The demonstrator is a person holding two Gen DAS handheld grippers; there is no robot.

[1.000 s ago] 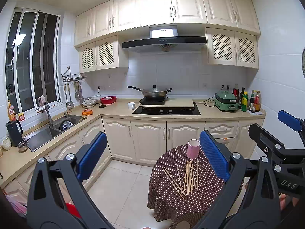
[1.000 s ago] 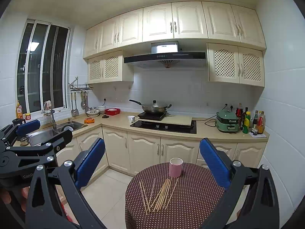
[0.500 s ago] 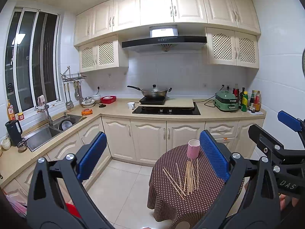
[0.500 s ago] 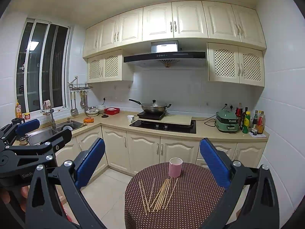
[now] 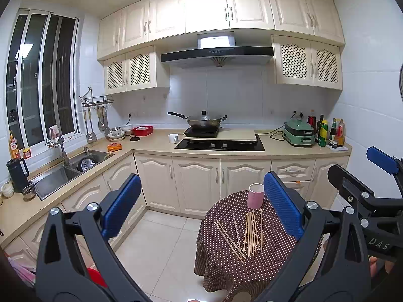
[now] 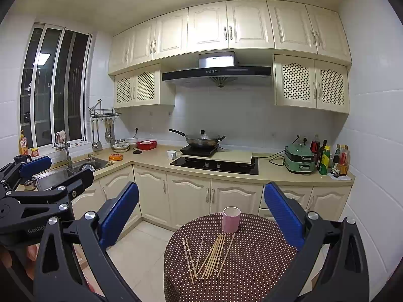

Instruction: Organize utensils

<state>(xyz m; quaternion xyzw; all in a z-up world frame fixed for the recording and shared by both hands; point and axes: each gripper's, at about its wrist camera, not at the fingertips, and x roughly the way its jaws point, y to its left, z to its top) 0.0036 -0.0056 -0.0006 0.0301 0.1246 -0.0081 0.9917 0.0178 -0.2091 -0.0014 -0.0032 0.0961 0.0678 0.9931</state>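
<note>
Several wooden chopsticks (image 5: 248, 234) lie loose on a small round table with a brown dotted cloth (image 5: 226, 269). A pink cup (image 5: 256, 195) stands upright behind them. The chopsticks (image 6: 211, 255), the cup (image 6: 231, 219) and the table (image 6: 254, 271) also show in the right wrist view. My left gripper (image 5: 201, 206) is open and empty, held high and well back from the table. My right gripper (image 6: 201, 216) is open and empty, also above and short of the table. Each gripper shows at the edge of the other's view.
An L-shaped kitchen counter (image 5: 156, 146) runs behind the table, with a sink (image 5: 63, 171) at left, a hob with a wok (image 5: 204, 120) in the middle, and a green cooker (image 5: 299, 133) and bottles at right. Tiled floor (image 5: 156, 246) lies left of the table.
Both views have shifted only slightly. The grippers stay open and the chopsticks and cup have not moved.
</note>
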